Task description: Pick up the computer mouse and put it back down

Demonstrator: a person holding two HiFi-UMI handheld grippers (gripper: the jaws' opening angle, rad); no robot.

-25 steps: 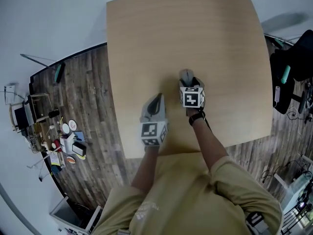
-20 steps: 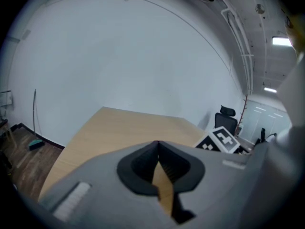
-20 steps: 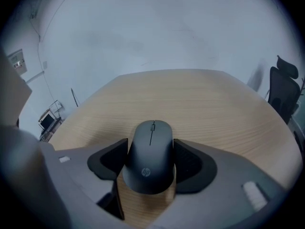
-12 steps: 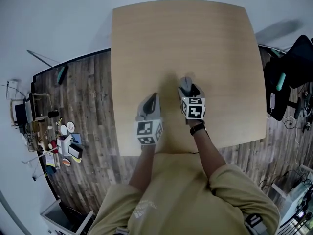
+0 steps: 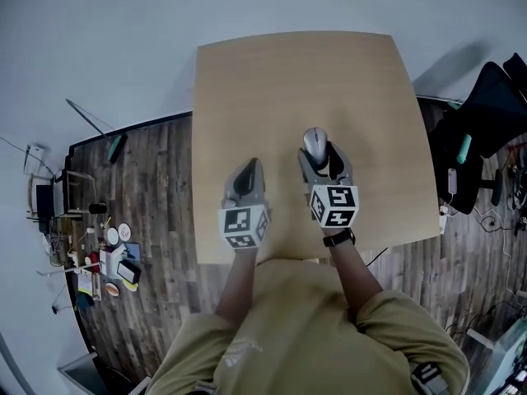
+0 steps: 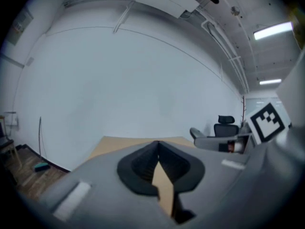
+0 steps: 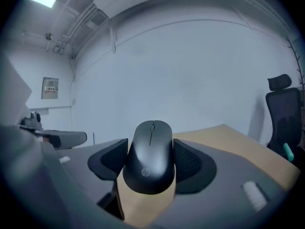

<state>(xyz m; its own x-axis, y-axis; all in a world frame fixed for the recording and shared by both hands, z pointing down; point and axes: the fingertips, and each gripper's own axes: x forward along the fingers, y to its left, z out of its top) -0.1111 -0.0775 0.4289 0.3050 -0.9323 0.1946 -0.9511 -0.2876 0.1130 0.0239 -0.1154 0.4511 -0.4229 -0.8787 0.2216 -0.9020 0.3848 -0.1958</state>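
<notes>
Your right hand-held gripper (image 5: 321, 156) is pinching the computer mouse (image 7: 150, 159), one jaw pressed to each long side, with the scroll wheel pointing away from you. A second ago that same hand-held gripper sat lower, down at the bench (image 5: 247, 81), with the mouse barely showing ahead of its marker cube. Now it looms larger under your head camera, and the mouse shows in full between the jaws. In the right gripper view the far wall stands behind the mouse, and the bench shows only below and to the side. So the mouse appears to be lifted clear, though the view from straight above gives no real sense of height. That would mean the pick-up half is done and the put-down is what remains: lower it flat onto the bench before you spread the jaws.

Your left hand-held gripper (image 5: 249, 169) has come up too. Its jaws are pressed together at the tips with nothing between them, and it takes no part in the grip.

Counted: one computer mouse, held in the air over the bench's near middle; one bench, with nothing lying on it; two hand-held grippers, one loaded and one idle.
</notes>
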